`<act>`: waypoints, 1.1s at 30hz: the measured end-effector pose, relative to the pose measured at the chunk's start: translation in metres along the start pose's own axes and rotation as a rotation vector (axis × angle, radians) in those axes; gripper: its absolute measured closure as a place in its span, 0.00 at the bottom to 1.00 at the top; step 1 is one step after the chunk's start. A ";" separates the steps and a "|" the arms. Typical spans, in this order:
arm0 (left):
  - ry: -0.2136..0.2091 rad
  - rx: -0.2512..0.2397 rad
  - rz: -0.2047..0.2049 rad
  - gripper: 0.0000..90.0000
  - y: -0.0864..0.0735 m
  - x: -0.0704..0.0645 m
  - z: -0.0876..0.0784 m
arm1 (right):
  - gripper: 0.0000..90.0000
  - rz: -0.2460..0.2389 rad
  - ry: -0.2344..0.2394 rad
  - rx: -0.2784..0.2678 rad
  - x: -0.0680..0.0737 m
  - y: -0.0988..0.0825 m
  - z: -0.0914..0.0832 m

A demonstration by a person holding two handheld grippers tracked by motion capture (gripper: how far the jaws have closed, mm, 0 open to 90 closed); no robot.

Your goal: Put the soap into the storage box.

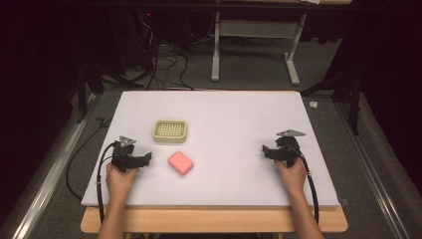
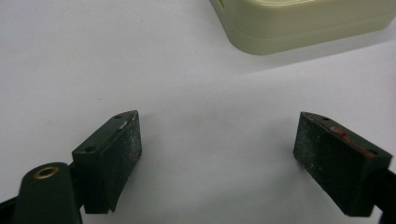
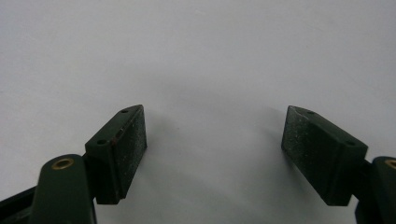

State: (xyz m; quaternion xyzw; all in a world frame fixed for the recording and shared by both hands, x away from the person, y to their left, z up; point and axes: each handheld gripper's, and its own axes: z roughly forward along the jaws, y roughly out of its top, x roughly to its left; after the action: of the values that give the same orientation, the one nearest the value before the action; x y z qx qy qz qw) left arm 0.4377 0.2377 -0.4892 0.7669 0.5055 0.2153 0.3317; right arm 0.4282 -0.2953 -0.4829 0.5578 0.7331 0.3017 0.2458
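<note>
My left gripper (image 1: 146, 158) rests on the white board (image 1: 229, 109) at its left side, held by a hand, jaws pointing right toward a pink soap bar (image 1: 180, 163). In the left gripper view the left gripper (image 2: 218, 128) stands open with bare board between its pads, and a corner of the cream soap dish (image 2: 303, 25) lies ahead to the upper right. The slotted cream soap dish (image 1: 170, 131) sits just behind the soap bar. My right gripper (image 1: 267, 152) rests at the board's right side; in its own view the right gripper (image 3: 214, 119) is open over bare board.
The board lies on a wooden table (image 1: 214, 220) whose front edge shows at the bottom. Behind the board stand a grey metal frame (image 1: 254, 45) and loose cables (image 1: 164, 64) on the floor. A cable trails from each gripper toward the person.
</note>
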 end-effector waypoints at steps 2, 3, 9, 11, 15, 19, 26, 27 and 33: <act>0.000 0.000 0.000 0.18 0.000 0.000 0.000 | 0.25 0.000 0.000 0.001 0.000 0.000 0.000; 0.000 -0.001 0.000 0.18 0.000 0.000 0.000 | 0.25 0.000 0.000 -0.001 0.000 0.000 0.000; 0.001 0.000 0.000 0.18 0.000 0.000 0.000 | 0.25 0.002 0.001 0.000 -0.001 0.000 0.000; 0.001 0.000 0.000 0.18 0.000 0.000 0.000 | 0.25 0.002 0.001 -0.001 -0.001 0.000 0.000; 0.001 0.000 0.000 0.18 0.000 0.000 0.000 | 0.25 0.002 0.001 -0.001 -0.001 0.000 0.000; -0.001 0.002 -0.003 0.18 0.000 0.000 0.000 | 0.24 0.002 0.002 -0.001 -0.001 0.000 0.000; -0.002 0.004 -0.003 0.18 0.000 0.000 0.000 | 0.24 0.002 0.002 0.000 -0.001 0.000 0.000; -0.002 0.006 -0.003 0.18 0.001 0.000 0.000 | 0.24 0.002 0.002 0.000 -0.001 0.000 0.000; 0.001 0.006 -0.003 0.18 0.001 0.000 0.000 | 0.24 0.002 0.003 0.000 -0.001 0.000 0.000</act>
State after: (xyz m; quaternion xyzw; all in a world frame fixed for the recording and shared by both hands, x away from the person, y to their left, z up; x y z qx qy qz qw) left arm 0.4379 0.2374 -0.4885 0.7670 0.5074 0.2138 0.3295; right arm 0.4286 -0.2959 -0.4832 0.5582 0.7328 0.3027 0.2445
